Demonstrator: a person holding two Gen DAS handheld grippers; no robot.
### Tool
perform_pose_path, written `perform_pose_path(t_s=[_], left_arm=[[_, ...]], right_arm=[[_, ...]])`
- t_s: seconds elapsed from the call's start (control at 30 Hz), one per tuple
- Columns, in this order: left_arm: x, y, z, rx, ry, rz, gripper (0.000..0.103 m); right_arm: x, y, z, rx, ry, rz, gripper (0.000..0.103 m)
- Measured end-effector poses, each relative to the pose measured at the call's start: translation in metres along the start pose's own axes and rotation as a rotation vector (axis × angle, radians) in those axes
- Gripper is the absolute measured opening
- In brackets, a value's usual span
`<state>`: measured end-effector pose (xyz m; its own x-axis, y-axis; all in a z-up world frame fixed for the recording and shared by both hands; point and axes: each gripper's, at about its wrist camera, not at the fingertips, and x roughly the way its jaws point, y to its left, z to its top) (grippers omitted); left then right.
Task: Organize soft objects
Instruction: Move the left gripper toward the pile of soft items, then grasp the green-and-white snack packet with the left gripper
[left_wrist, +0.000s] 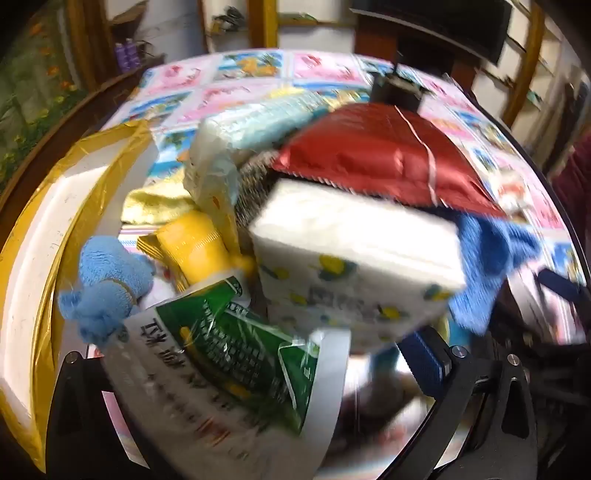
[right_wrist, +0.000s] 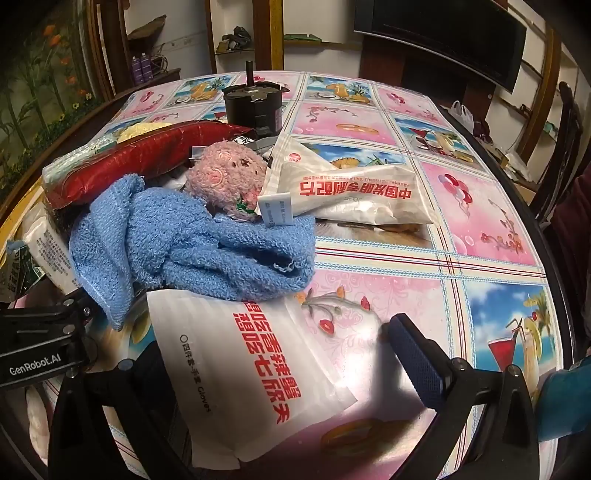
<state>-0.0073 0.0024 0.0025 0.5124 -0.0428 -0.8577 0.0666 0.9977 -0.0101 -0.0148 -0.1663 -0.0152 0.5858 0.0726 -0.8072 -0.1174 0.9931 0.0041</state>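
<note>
Soft things lie heaped on the patterned tablecloth (right_wrist: 443, 229): a blue towel (right_wrist: 192, 243) with a pink plush toy (right_wrist: 225, 177) resting on it, a red packet (right_wrist: 140, 155) behind, and a white packet (right_wrist: 258, 369) in front. The right gripper (right_wrist: 236, 373) is spread wide over that white packet, pinching nothing. The left gripper (left_wrist: 251, 373), also spread, hangs above a green-and-white packet (left_wrist: 229, 354); blur may hide any contact.
</note>
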Motion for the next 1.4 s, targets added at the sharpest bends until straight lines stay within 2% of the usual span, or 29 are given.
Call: perform_pose_path(t_s=[0.07,0.1,0.17,0.33,0.4,0.43,0.57,0.67,0.8,0.83,0.87,0.93,1.07,1.17,1.2,1.27,1.33,1.4], left_arm=[[0.001,0.003,-0.008,0.001,0.055,0.002,0.103],[-0.001,0.008,-0.013,-0.019,0.049,0.015,0.103],[-0.004,0.015,-0.025,-0.025,-0.014,0.02,0.103],[-0.01,0.015,-0.032,-0.029,-0.025,0.037,0.103],[-0.015,0.008,-0.031,-0.004,-0.027,0.022,0.101],[-0.017,0.007,-0.032,0.005,-0.037,0.008,0.096],[-0.064,0.023,-0.032,-0.032,-0.14,-0.082,0.096],[-0.099,0.048,-0.032,-0.075,-0.21,-0.14,0.096],[-0.121,0.079,-0.037,-0.124,-0.248,-0.161,0.096],[-0.122,0.083,-0.04,-0.131,-0.248,-0.158,0.096],[-0.122,0.088,-0.042,-0.139,-0.247,-0.155,0.096],[-0.122,0.093,-0.046,-0.15,-0.243,-0.155,0.096],[-0.111,0.084,-0.049,-0.125,-0.177,-0.162,0.096],[-0.102,0.07,-0.052,-0.088,-0.144,-0.087,0.096],[-0.101,0.066,-0.051,-0.079,-0.144,-0.071,0.094],[-0.097,0.06,-0.049,-0.062,-0.138,-0.077,0.073],[-0.093,0.054,-0.045,-0.057,-0.133,-0.108,0.073],[-0.086,0.049,-0.04,-0.046,-0.118,-0.093,0.073]], right_arm=[[-0.001,-0.001,-0.001,0.014,0.028,-0.014,0.103],[-0.002,-0.001,-0.002,0.021,0.04,-0.02,0.103],[-0.001,-0.004,-0.002,0.031,0.058,-0.006,0.103],[-0.001,-0.002,-0.004,0.011,0.032,-0.007,0.103],[-0.001,0.0,-0.001,0.008,0.046,-0.009,0.103],[-0.001,0.0,0.001,-0.001,0.051,-0.005,0.103],[-0.004,-0.005,-0.001,-0.001,0.053,-0.01,0.102],[-0.025,-0.013,-0.009,0.013,-0.047,0.01,0.102],[-0.074,-0.026,-0.022,0.048,-0.321,0.086,0.103],[-0.081,-0.028,-0.024,0.044,-0.375,0.127,0.103],[-0.082,-0.028,-0.021,0.031,-0.387,0.158,0.103],[-0.079,-0.025,-0.007,0.01,-0.361,0.167,0.103],[-0.073,-0.026,0.007,0.049,-0.388,0.17,0.103],[-0.059,-0.032,0.004,0.083,-0.338,0.168,0.103],[-0.056,-0.034,0.002,0.085,-0.316,0.173,0.103],[-0.055,-0.035,0.0,0.088,-0.314,0.16,0.103],[-0.053,-0.034,-0.001,0.082,-0.305,0.164,0.103],[-0.05,-0.033,-0.002,0.082,-0.286,0.182,0.103]])
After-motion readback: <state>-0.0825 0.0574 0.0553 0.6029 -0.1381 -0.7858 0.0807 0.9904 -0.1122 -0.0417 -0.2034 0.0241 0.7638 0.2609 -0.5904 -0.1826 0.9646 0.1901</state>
